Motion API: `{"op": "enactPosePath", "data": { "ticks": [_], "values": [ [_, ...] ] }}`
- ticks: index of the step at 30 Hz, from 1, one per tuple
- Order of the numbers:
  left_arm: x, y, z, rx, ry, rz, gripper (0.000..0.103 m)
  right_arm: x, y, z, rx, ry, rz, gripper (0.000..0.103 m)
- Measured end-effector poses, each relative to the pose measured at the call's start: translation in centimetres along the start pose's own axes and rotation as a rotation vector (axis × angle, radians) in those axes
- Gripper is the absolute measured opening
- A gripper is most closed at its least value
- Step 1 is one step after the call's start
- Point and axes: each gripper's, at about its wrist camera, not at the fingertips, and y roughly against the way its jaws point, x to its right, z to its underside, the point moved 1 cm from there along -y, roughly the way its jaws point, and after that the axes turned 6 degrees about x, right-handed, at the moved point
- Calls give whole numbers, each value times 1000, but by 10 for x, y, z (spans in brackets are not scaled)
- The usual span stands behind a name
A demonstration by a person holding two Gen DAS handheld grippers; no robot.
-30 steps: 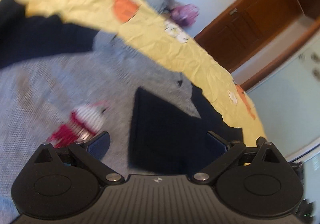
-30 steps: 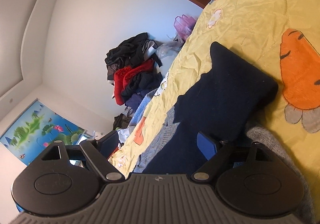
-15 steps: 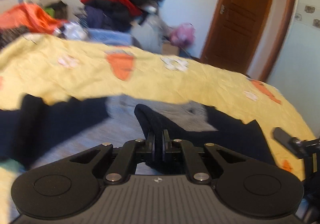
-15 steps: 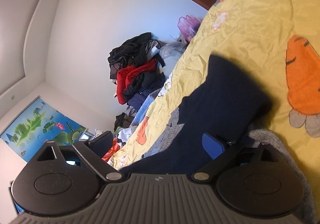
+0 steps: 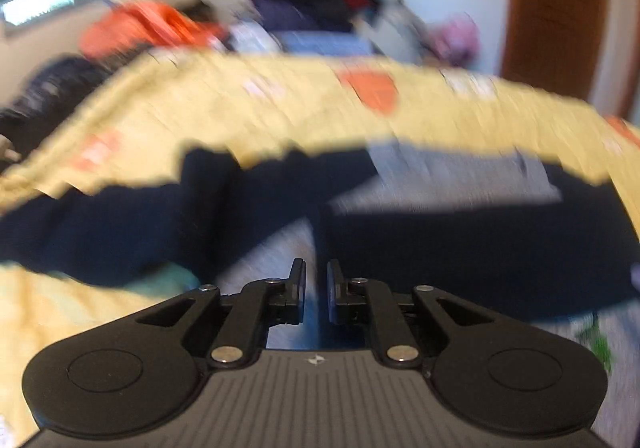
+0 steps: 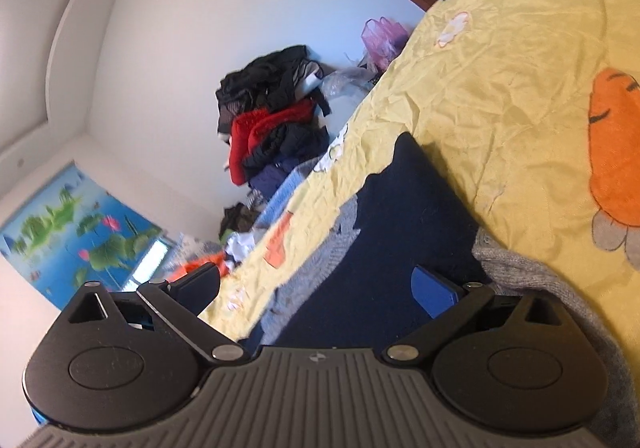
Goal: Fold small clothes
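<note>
Yellow bedsheet (image 5: 280,116): grey-navy sweater (image 5: 460,248), sleeves partly folded. Left gripper (image 5: 316,290) pinching navy fabric; right gripper (image 6: 316,284) spread, empty.

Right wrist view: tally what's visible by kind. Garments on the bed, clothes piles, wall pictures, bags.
Garments on the bed: 1, the sweater, grey with navy sleeves
Clothes piles: 1, the clothes pile by the wall
Wall pictures: 1, the wall picture
Bags: 1, the pink bag
Total: 4
</note>
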Motion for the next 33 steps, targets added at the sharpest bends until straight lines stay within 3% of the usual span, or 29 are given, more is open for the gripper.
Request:
{"op": "enactPosePath", "data": {
  "ticks": [2, 3, 4, 6, 10, 12, 18, 22, 24, 26, 28, 33],
  "values": [
    [5, 16, -7, 107, 12, 26, 15, -4, -3, 3, -15, 41, 14, 101],
    [11, 19, -11, 142, 3, 54, 27, -5, -4, 4, -20, 55, 19, 102],
    [20, 18, -14, 157, -16, 83, 56, -7, -5, 5, -22, 66, 24, 102],
    [39, 6, -12, 139, -71, 140, 90, -7, -5, 5, -24, 79, 27, 102],
    [65, -30, 8, 18, -128, 166, 89, -7, -5, 6, -26, 94, 28, 102],
    [63, -47, 22, -56, -96, 183, 89, -8, -5, 7, -31, 110, 32, 102],
    [49, -48, 31, -31, -59, 260, 93, -17, -6, 8, -45, 138, 84, 102],
    [49, -50, 27, -37, -41, 297, 103, -36, 11, 3, 86, 249, -29, 102],
    [50, -49, 27, -36, -45, 298, 103, -32, 0, 1, 43, 252, 12, 102],
    [49, -47, 26, -31, -45, 295, 103, -14, -16, 1, -79, 157, 104, 102],
    [42, -36, 26, -5, -23, 277, 103, -20, -15, 6, -71, 263, 111, 102],
    [-18, 13, 25, 159, 75, 248, 103, -22, -12, 15, -74, 309, 125, 103]
  ]
}}
